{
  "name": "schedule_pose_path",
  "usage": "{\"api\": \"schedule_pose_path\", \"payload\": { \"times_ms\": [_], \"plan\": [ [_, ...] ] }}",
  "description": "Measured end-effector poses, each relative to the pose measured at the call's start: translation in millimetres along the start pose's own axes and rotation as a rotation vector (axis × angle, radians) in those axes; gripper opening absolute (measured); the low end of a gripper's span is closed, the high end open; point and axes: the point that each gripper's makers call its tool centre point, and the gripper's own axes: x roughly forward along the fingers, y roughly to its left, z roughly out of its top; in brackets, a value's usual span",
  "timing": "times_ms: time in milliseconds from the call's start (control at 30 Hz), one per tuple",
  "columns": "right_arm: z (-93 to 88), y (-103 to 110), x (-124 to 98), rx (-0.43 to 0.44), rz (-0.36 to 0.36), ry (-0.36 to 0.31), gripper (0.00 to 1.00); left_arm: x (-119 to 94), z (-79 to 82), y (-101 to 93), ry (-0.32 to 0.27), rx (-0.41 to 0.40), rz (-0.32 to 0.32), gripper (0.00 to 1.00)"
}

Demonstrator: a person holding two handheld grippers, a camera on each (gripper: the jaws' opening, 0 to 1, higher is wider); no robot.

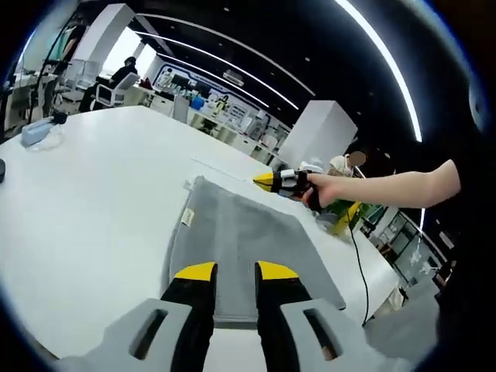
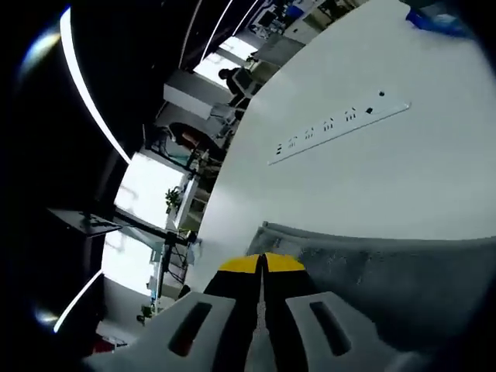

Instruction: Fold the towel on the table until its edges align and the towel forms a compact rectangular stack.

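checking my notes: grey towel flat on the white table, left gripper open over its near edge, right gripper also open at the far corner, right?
One thing is wrong: the right gripper is shut, its yellow tips pressed together at the towel edge, as the right gripper view shows. The left gripper is open over the towel's near edge on the table.

Grey towel (image 1: 240, 240) lies flat on the white table (image 1: 93, 201), tag at its edge

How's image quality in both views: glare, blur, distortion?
Left gripper view: strong fisheye bend in the ceiling light strips, the window at upper left blown out, the towel and table evenly lit and sharp. Right gripper view: rolled hard, the windows at left overexposed, the towel dim and soft near the lens, the table bright but not clipped.
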Motion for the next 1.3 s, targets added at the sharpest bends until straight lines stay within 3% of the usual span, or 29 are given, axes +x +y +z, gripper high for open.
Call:
{"api": "schedule_pose_path", "payload": {
  "times_ms": [133, 233, 400, 500, 667, 733, 800, 967, 1300],
  "plan": [
    [-4.8, -6, -26, 0.006, -0.021, -0.001, 0.0, 13, 9.1, -22.9, 0.031, 0.049, -0.096, 0.21],
    [-0.9, 2, -43, 0.033, 0.003, -0.032, 0.0, 27, 19.8, -42.5, 0.086, 0.156, -0.164, 0.21],
    [-1.4, 10, -60, 0.0, 0.013, -0.041, 0.0, 49, 43.5, -85.0, 0.074, 0.236, -0.268, 0.2],
    [-5.7, 12, -72, -0.034, 0.007, -0.038, 0.0, 56, 45.0, -103.4, 0.072, 0.252, -0.3, 0.18],
    [-9.8, 9, -92, -0.037, 0.002, -0.049, 0.0, 62, 30.2, -127.4, 0.096, 0.263, -0.323, 0.14],
    [-6.1, 14, -99, 0.003, 0.037, -0.079, 0.0, 63, 25.2, -130.9, 0.095, 0.278, -0.3, 0.07],
    [-3.3, 18, -104, 0.011, 0.058, -0.096, 0.0, 62, 19.3, -140.4, 0.091, 0.274, -0.305, 0.06],
    [5.1, 8, -116, 0.017, 0.043, -0.128, 0.0, 70, -4.3, -160.9, 0.134, 0.274, -0.318, 0.03],
    [-11.3, -17, -117, 0.01, -0.015, -0.101, 0.04, 96, -49.6, -163.6, 0.248, 0.295, -0.321, 0.01]
  ]
}}
